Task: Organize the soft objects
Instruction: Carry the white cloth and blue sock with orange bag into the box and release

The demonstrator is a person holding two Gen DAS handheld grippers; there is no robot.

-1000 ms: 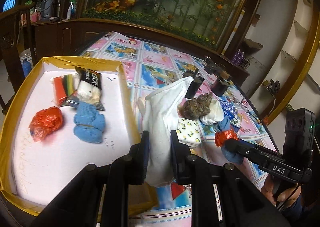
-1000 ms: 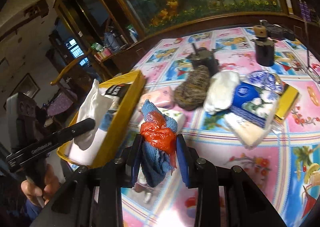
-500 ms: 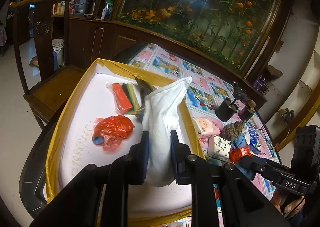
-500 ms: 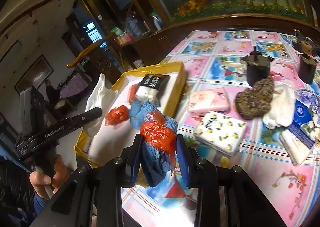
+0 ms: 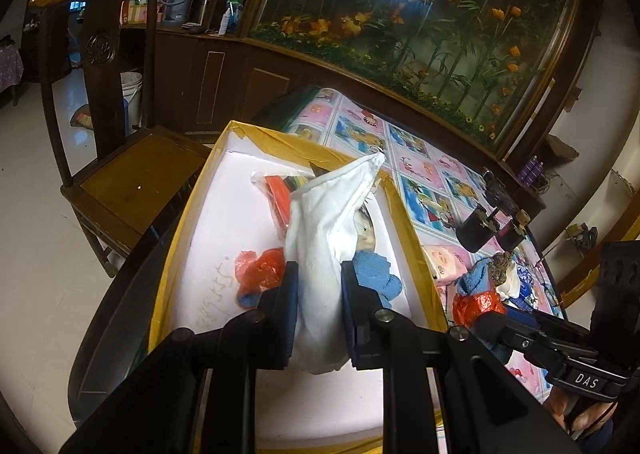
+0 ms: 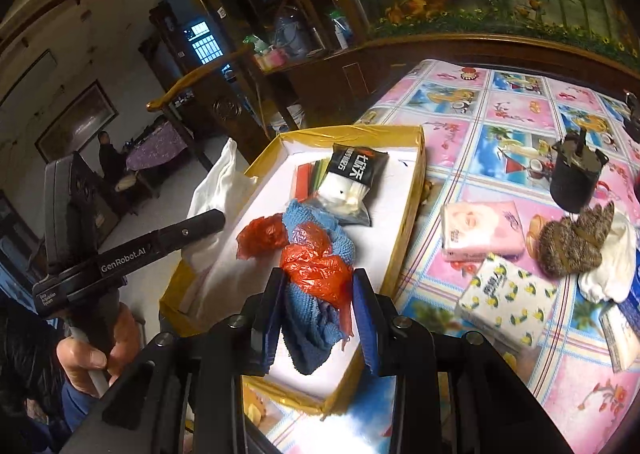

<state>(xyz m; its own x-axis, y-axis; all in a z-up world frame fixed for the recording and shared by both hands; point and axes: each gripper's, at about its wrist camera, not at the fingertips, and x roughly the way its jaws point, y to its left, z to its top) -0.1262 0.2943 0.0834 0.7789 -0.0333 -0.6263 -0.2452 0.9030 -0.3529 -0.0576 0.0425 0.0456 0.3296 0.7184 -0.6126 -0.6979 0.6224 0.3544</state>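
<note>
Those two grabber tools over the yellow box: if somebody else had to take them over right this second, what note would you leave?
Left gripper: shut on the white cloth, above the yellow box.
Right gripper: shut on the blue cloth bundle with orange plastic, at the box's near end.
Already in the box: an orange plastic bundle, a blue cloth, coloured strips, a black-and-white packet.
Left on the table: pink tissue pack, lemon-print tissue pack, brown knitted item, white cloth beside it.
Next, probably: release both loads into the box.
</note>
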